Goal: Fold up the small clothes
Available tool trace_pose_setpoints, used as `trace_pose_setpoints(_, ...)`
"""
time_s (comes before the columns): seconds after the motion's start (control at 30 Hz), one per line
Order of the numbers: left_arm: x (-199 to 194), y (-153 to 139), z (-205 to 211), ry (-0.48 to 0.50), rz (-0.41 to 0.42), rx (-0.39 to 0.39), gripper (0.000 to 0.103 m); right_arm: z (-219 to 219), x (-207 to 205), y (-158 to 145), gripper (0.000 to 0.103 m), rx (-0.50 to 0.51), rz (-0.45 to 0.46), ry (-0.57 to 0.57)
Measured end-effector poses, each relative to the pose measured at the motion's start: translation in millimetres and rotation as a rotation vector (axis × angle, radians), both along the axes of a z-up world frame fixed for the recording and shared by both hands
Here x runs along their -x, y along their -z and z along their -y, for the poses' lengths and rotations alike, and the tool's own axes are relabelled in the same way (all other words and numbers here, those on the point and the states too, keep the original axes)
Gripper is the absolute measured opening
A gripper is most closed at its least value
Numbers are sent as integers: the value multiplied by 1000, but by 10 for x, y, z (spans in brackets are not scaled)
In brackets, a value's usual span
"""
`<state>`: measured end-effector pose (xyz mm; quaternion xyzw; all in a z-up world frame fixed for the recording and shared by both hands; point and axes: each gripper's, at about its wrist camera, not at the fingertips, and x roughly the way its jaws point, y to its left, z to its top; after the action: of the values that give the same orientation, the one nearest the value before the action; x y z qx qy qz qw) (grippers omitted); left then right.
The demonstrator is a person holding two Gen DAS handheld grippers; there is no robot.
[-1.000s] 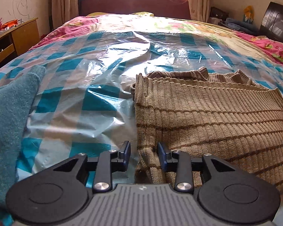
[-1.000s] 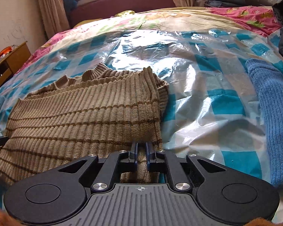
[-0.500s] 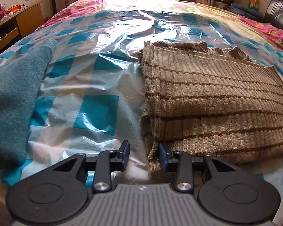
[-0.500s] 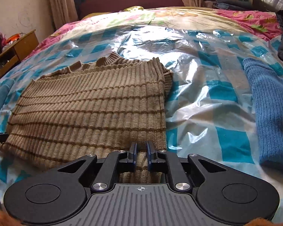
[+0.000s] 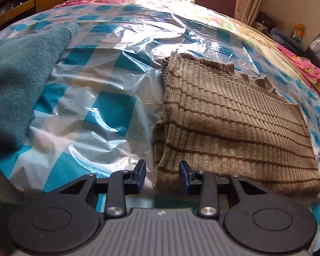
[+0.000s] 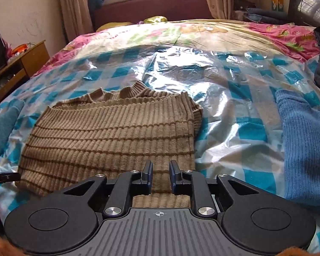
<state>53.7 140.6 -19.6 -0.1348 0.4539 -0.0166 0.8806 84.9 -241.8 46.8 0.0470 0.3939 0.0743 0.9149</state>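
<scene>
A tan ribbed sweater with thin brown stripes (image 5: 234, 123) lies folded flat on the plastic-covered bed, its collar at the far side. My left gripper (image 5: 162, 176) hovers at the sweater's near left corner; the fingers stand apart, the corner shows in the gap, and neither pad touches it. In the right wrist view my right gripper (image 6: 161, 175) is just above the near right edge of the sweater (image 6: 113, 136). Its jaws are opening, and the knit lies flat below the gap, not pinched.
A clear plastic sheet over a blue-and-white checked cloth (image 5: 100, 111) covers the bed. A teal garment (image 5: 17, 81) lies to the left and a blue knit garment (image 6: 305, 145) to the right. A wooden cabinet (image 6: 21, 64) stands beside the bed on the left.
The right jaws, pressed together at the sweater's near edge, have parted and the gripper has lifted. The left gripper shifted and rolled, keeping the same gap by the left corner.
</scene>
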Motion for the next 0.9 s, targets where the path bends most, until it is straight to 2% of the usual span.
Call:
trace_pose_setpoints(0.07,5,28,-7,-14,-1,13,40,-245,-141,-33,26,-27,-17,-51)
trace_pose_setpoints(0.27,-17,57,-75,-51,-5,61,41,-1009,-503,17,27,-35,-50,-180)
trace_pose_setpoints(0.43,10,79,-102,-81,6,89,41,-1507,-816,51,34,-79,-105,-256)
trace_pose_setpoints(0.73,-22,138,-104,-48,4,134,41,-2472,-1352,192,36,-45,-218,-327)
trace_pose_setpoints(0.83,-43,155,-108,-37,-3,157,42,-2746,-1432,171,42,2,-220,-348)
trace_pose_setpoints(0.9,-52,162,-128,-37,-6,179,42,-2914,-1470,153,50,58,-216,-364)
